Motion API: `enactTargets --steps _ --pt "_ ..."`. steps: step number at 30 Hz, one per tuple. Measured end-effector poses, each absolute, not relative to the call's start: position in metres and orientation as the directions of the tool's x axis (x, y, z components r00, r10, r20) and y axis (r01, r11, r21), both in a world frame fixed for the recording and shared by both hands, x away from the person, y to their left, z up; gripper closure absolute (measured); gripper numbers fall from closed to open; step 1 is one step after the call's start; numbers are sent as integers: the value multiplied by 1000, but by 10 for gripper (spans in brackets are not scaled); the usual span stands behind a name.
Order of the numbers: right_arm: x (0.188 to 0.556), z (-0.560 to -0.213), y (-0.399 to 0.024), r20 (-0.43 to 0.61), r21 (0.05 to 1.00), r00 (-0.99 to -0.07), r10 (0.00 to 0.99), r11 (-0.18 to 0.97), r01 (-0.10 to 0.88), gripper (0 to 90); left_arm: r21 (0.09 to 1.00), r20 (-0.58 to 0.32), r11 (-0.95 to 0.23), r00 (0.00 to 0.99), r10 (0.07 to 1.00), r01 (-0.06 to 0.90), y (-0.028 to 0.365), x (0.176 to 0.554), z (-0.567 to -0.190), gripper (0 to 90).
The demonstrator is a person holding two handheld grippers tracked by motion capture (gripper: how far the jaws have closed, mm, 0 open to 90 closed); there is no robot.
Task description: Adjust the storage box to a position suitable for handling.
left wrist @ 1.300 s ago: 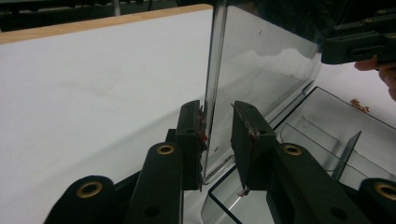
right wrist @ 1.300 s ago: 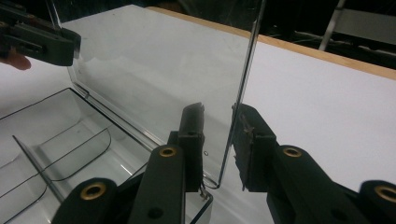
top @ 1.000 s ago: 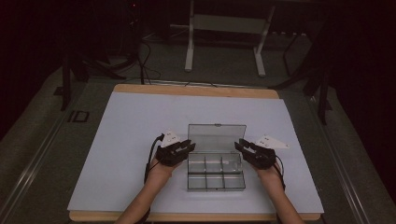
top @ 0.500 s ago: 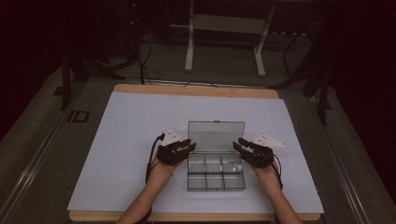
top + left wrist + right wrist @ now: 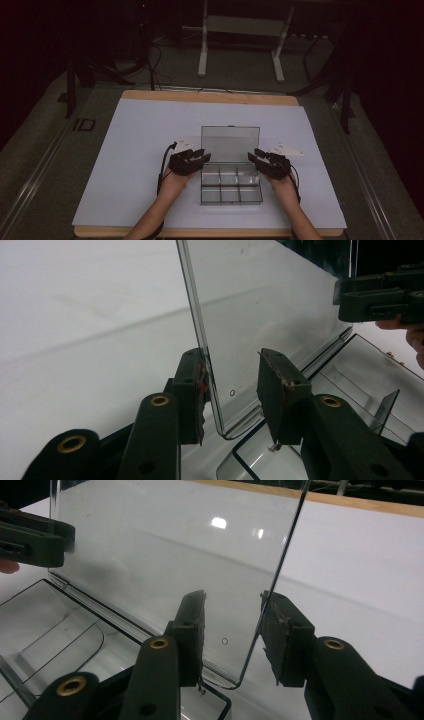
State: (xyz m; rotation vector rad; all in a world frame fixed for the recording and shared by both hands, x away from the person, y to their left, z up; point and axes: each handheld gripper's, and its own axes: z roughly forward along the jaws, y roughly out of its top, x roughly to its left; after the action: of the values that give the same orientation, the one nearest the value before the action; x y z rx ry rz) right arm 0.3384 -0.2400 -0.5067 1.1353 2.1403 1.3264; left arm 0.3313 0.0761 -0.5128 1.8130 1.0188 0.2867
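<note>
Near the front edge of the table [image 5: 125,150], roughly centered, sits a clear compartment box [image 5: 231,186] with its lid [image 5: 230,143] standing upright at the back. Long axis of the box runs left to right along that front edge, and the open lid faces the person. Nothing else crowds it, just the white sheet covering the table and the wooden rim showing at the far edge.

Left gripper [image 5: 232,390] has the lid's left edge between its jaws, which have just been opening; one pad seems right against the plastic, the other clearly off it. Right gripper [image 5: 232,632] straddles the lid's right edge, jaws likewise just been opening, with gaps visible.
</note>
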Motion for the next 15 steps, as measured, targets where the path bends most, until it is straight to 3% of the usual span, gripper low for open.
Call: enactTargets --steps 15 --pt "344 -513 -241 156 837 -581 799 206 507 573 803 -296 -132 581 758 581 70 338 -522 551"
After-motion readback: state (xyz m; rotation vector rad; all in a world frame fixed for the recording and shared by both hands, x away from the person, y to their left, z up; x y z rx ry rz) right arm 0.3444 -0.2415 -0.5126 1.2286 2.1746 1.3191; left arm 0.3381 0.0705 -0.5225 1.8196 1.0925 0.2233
